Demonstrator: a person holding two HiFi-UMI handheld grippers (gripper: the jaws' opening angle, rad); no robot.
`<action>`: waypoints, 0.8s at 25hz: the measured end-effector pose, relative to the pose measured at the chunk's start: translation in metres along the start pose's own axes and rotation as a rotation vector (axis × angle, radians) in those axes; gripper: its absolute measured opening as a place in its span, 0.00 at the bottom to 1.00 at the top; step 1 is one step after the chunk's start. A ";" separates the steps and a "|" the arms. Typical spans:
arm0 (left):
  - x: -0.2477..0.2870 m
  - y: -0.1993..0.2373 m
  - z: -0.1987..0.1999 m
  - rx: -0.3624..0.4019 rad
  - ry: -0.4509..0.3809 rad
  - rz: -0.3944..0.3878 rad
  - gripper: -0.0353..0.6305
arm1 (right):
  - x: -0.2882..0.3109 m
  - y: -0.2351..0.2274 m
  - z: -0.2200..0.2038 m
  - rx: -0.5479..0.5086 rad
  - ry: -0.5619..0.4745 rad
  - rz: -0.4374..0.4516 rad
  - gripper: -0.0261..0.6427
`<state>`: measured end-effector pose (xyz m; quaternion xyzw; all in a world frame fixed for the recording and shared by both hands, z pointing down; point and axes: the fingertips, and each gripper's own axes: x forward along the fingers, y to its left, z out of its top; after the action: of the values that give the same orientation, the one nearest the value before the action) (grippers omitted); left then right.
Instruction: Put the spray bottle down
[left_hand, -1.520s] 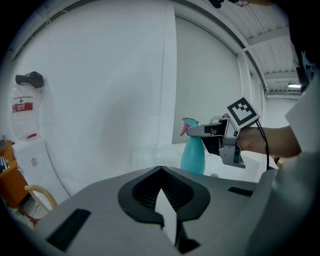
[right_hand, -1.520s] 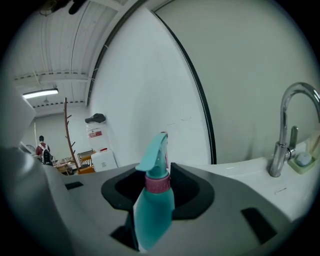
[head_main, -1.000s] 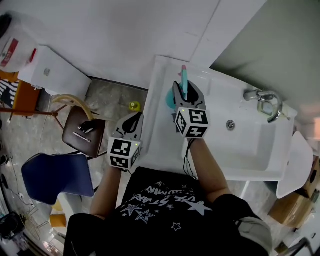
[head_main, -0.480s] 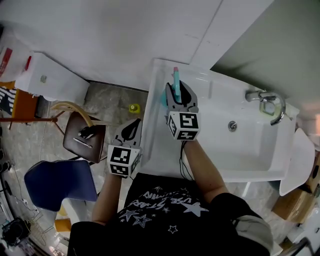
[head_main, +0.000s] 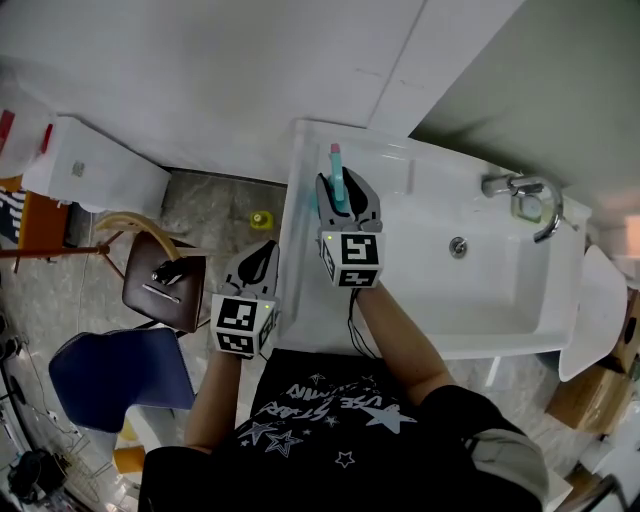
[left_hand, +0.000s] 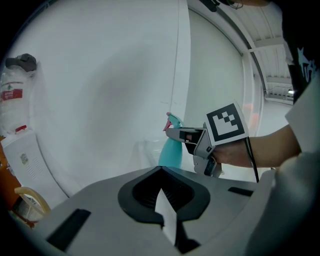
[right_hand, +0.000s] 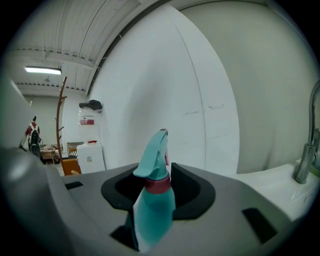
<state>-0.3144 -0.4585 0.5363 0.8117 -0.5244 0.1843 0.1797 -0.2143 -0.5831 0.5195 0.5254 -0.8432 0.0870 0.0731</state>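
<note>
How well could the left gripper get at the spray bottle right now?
Probably yes. Seen from the left gripper, only open air lies between it and the spray bottle, whose teal body shows bare below the right gripper. The left gripper is shut and empty, though, and the right gripper holds the bottle.

You have two grippers in view: the left gripper (head_main: 265, 250) and the right gripper (head_main: 341, 190). You can count one spray bottle (right_hand: 152, 205), over the left edge of the one sink (head_main: 500, 290), and one tap (head_main: 525, 195) at that sink's far right corner. On the floor there are two seats, a brown stool (head_main: 165, 285) and a blue chair (head_main: 120, 370), plus one white canister (head_main: 90, 165) and one small yellow object (head_main: 260, 217).
</note>
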 end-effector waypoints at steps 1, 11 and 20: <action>0.000 -0.001 0.000 -0.004 0.000 -0.002 0.08 | -0.001 0.000 0.000 0.000 0.001 0.000 0.29; -0.007 -0.011 0.000 -0.011 -0.015 0.014 0.08 | -0.010 0.008 -0.010 0.015 0.094 0.079 0.43; -0.034 -0.062 0.011 -0.001 -0.055 0.029 0.08 | -0.083 -0.011 0.006 0.007 0.059 0.084 0.44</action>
<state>-0.2696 -0.4133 0.5036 0.8086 -0.5409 0.1644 0.1628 -0.1677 -0.5165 0.4970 0.4868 -0.8618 0.1084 0.0924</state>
